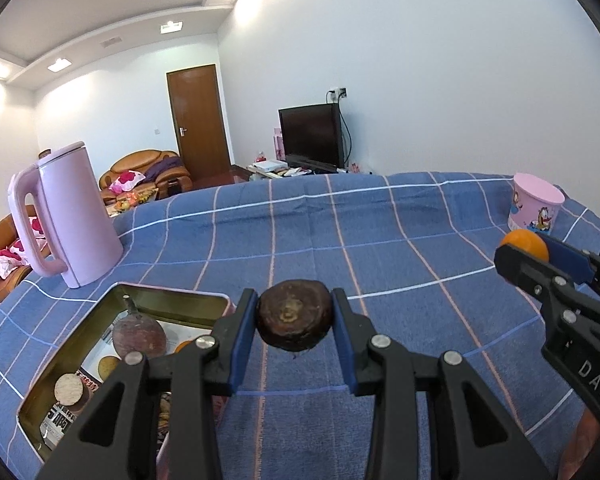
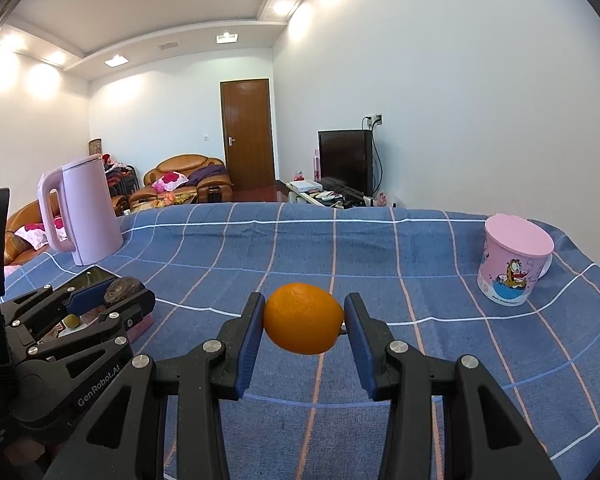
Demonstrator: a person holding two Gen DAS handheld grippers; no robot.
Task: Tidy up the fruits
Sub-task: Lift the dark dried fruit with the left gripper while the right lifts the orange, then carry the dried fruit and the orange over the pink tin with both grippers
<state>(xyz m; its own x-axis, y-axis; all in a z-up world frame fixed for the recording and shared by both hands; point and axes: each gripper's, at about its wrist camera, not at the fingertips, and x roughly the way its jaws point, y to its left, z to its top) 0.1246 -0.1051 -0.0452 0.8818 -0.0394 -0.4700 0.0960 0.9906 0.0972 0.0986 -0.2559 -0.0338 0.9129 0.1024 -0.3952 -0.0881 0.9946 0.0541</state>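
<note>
Fingers of the left gripper (image 1: 295,316) are closed against both sides of a dark brown, wrinkled round fruit (image 1: 295,315), holding it clear above the blue checked cloth (image 1: 380,240) that covers the worktop. Just to its left lies an open tin (image 1: 172,295) with a gold inner wall, holding a reddish-brown fruit with a stem (image 1: 139,334) and printed paper on its floor. The right gripper (image 2: 304,320) has its fingers pressed on an orange (image 2: 303,318), also lifted off the cloth; from the left wrist view it sits well to the right of the brown fruit. A pink kettle (image 1: 66,216) stands behind the tin, and a pink cartoon cup (image 2: 514,260) stands far right on the cloth
</note>
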